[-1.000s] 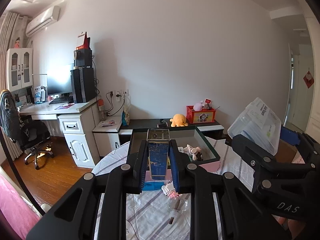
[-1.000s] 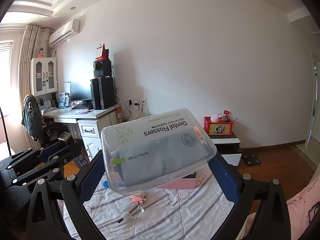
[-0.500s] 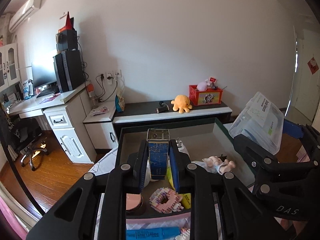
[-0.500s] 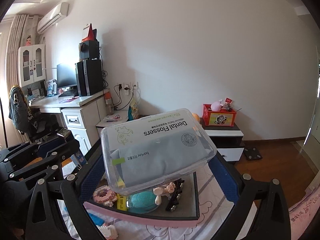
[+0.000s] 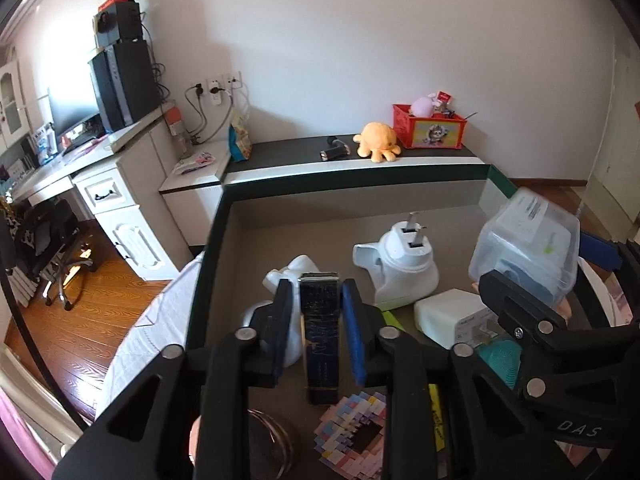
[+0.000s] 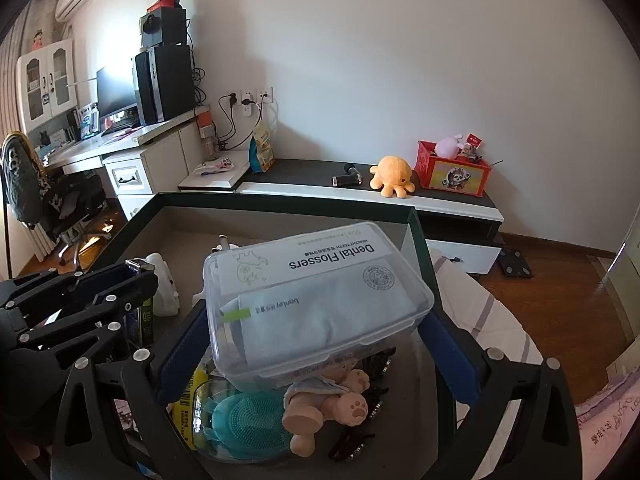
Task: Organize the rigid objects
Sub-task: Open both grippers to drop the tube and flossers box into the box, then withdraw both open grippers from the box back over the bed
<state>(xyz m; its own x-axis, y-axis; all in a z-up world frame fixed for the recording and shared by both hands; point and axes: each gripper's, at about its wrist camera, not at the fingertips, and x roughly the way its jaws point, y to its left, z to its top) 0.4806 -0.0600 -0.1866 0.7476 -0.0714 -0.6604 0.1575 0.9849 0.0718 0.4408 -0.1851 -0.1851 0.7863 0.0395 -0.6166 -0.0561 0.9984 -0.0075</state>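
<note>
A dark blue narrow box stands between the jaws of my left gripper, which are opening; a gap shows at the left pad. Its lower end is down by the floor of the green-rimmed tray. My right gripper is shut on a clear plastic box of dental flossers, held just above the tray's contents. In the left wrist view that clear box hangs at the right.
In the tray lie a white plug adapter, a white figurine, a white cube charger, a teal brush, a doll and a pixel-block piece. Behind it runs a low bench with an orange plush.
Both grippers have come forward and down over the tray. The left jaws have spread away from the blue box. The right gripper keeps its hold on the clear box.
</note>
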